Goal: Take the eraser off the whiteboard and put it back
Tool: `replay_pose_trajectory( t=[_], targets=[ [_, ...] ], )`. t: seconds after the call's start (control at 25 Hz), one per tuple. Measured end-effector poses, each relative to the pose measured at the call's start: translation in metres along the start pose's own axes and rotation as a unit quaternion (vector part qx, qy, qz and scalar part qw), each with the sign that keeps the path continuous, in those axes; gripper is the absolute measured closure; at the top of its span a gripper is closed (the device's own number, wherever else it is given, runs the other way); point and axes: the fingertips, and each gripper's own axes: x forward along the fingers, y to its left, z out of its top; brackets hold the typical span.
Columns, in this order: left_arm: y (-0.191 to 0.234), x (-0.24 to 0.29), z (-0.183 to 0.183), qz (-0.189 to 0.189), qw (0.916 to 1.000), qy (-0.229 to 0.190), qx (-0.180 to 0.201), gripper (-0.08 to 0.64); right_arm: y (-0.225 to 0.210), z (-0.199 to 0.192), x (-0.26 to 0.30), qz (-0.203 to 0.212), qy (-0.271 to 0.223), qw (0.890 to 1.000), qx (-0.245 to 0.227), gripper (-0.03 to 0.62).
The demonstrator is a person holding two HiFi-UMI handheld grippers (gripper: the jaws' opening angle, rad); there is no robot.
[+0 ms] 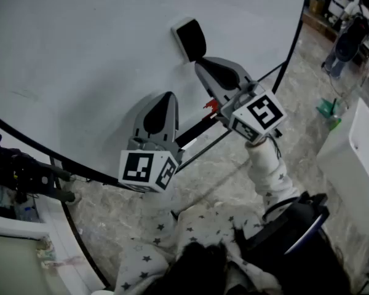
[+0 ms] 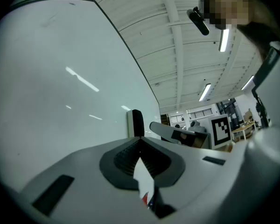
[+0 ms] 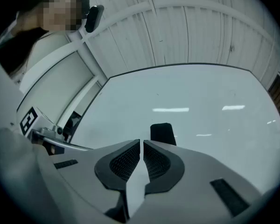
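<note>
- One black block eraser with a white edge (image 1: 190, 39) sticks flat to the large white whiteboard (image 1: 80, 54).
- The right gripper (image 1: 200, 66) points its closed, empty jaws up at the eraser's lower end. The tips are just beside it, and contact cannot be told.
- A forearm in a white star-print sleeve (image 1: 267, 165) reaches up behind the right gripper.
- The left gripper (image 1: 169, 95) is lower and to the left, tilted up toward the bare board. Its jaws are pressed together with nothing between them, apart from the eraser.
</note>
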Motion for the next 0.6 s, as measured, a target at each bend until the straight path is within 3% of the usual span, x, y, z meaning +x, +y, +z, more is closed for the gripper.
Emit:
replay_pose_trajectory(
  t=[0.08, 0.16, 0.24, 0.44, 0.6],
  targets=[
    [-0.001, -0.007, -0.001, 0.006, 1.0000, 0.001, 0.004, 0.558, 0.001, 0.004, -0.003, -0.014, -0.001, 1.000, -0.024, 0.583],
    [-0.003, -0.013, -0.001, 0.011, 0.9999, 0.002, 0.010, 0.558, -0.002, 0.009, -0.005, -0.025, -0.008, 0.999, -0.035, 0.433],
    [-0.008, -0.015, 0.000, 0.011, 0.9998, 0.003, 0.016, 0.558, -0.007, 0.017, -0.005, -0.040, -0.020, 0.998, -0.034, 0.365],
    [-0.021, -0.010, 0.006, 0.010, 0.9995, 0.001, 0.030, 0.558, -0.030, 0.023, -0.007, -0.092, -0.001, 0.991, -0.094, 0.284],
    [-0.026, -0.003, 0.011, 0.009, 0.9995, -0.004, 0.031, 0.558, -0.035, 0.027, 0.000, -0.109, -0.001, 0.987, -0.114, 0.281]
  ],
)
